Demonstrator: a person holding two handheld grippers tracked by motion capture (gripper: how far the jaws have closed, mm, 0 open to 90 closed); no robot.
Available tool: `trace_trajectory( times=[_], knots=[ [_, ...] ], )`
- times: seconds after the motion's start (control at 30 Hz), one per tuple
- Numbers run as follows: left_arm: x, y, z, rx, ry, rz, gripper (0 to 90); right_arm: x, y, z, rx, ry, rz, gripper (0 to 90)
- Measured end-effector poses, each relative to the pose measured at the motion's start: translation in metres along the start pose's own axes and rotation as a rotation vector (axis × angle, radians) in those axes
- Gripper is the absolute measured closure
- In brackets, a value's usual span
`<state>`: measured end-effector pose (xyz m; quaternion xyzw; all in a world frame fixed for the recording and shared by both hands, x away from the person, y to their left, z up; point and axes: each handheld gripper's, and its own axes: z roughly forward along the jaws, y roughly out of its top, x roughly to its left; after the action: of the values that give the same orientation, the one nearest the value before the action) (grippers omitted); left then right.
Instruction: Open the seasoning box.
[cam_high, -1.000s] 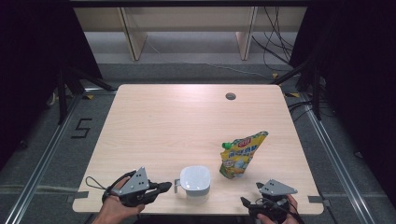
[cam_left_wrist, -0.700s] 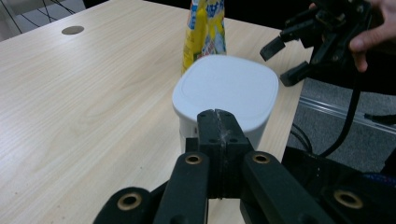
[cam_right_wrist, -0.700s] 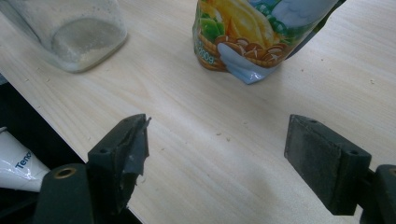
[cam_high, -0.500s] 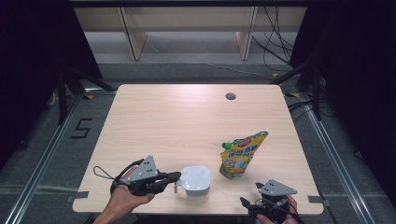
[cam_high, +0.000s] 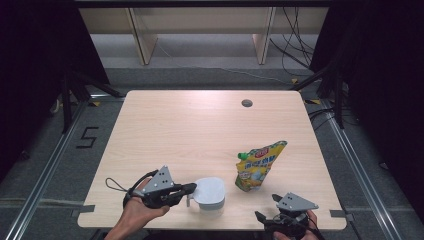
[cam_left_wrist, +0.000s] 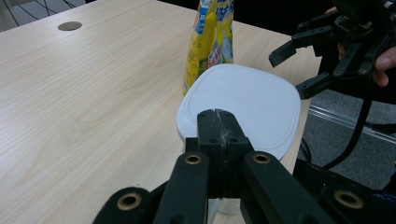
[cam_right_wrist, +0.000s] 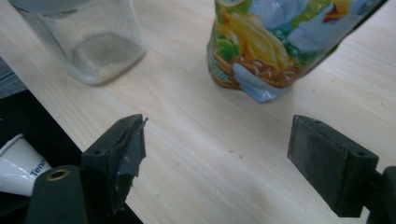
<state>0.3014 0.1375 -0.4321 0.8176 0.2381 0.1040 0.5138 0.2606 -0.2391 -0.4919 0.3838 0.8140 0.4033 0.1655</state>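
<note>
Work looks barely begun: light wooden table (cam_high: 200, 135) has the yellow stand-up pouch (cam_high: 257, 167) upright near the clear plastic jar with a white lid (cam_high: 209, 192). Left gripper (cam_high: 187, 189), jaws closed and empty, touches the lid; right gripper (cam_high: 267, 212) waits with jaws wide apart

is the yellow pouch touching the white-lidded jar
Apart. The high view shows a strip of bare table between the yellow pouch and the white-lidded jar.

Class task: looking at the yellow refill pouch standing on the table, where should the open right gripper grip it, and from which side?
Probably the pouch at its narrower upper body below the green cap, approached from the right gripper's near side; the top leans away and the base bulges.
</note>
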Motion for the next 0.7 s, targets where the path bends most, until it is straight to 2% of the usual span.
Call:
trace_trajectory(
  times=[0.1,0.13,0.17,0.2,0.27,0.3,0.33,0.37,0.4,0.43,0.47,0.5,0.53,0.57,0.6,0.7],
  knots=[
    [0.001,-0.001,-0.001,-0.001,0.001,-0.006,89.0,0.003,0.001,0.000,-0.001,0.015,-0.007,23.4],
    [0.000,-0.002,0.000,-0.009,0.000,-0.024,89.0,0.003,0.002,0.000,-0.005,0.019,-0.030,28.6],
    [0.000,-0.002,-0.001,-0.009,0.004,-0.021,89.0,0.007,0.003,-0.001,-0.011,0.039,-0.012,35.4],
    [0.001,-0.002,-0.001,-0.010,0.006,-0.015,89.0,0.007,0.005,-0.001,-0.048,0.057,-0.066,41.8],
    [0.002,-0.003,-0.001,-0.011,-0.001,0.002,89.0,0.010,0.009,-0.002,-0.090,0.072,-0.093,49.7],
    [0.001,-0.004,-0.001,-0.015,0.004,-0.028,89.0,0.010,0.011,-0.002,-0.102,0.071,-0.105,52.2],
    [0.002,-0.005,-0.002,-0.011,0.007,-0.022,88.9,0.016,0.015,-0.001,-0.109,0.091,-0.097,57.5],
    [0.002,-0.006,-0.003,-0.010,0.017,-0.030,89.0,0.016,0.018,0.000,-0.136,0.094,-0.119,59.5],
    [0.002,-0.007,-0.002,-0.011,0.021,-0.030,88.9,0.019,0.020,0.000,-0.139,0.115,-0.105,62.2],
    [0.002,-0.007,-0.002,-0.011,0.021,-0.030,88.9,0.019,0.020,0.000,-0.139,0.115,-0.105,62.2],
    [0.002,-0.007,-0.003,-0.010,0.020,-0.017,88.9,0.020,0.024,0.000,-0.167,0.122,-0.117,64.4],
    [0.002,-0.007,-0.003,-0.009,0.019,-0.021,88.9,0.025,0.030,-0.001,-0.202,0.138,-0.114,70.0],
    [0.002,-0.007,-0.003,-0.006,0.022,-0.003,88.9,0.025,0.030,-0.001,-0.202,0.138,-0.114,70.0],
    [0.003,-0.006,-0.003,-0.006,0.018,0.009,88.9,0.027,0.033,-0.002,-0.223,0.147,-0.130,73.5],
    [0.004,-0.006,-0.002,-0.009,0.018,0.002,88.8,0.033,0.039,-0.003,-0.241,0.162,-0.125,78.2],
    [0.004,-0.007,-0.002,-0.010,0.018,0.003,88.8,0.038,0.044,0.000,-0.263,0.169,-0.149,81.2]
  ],
)
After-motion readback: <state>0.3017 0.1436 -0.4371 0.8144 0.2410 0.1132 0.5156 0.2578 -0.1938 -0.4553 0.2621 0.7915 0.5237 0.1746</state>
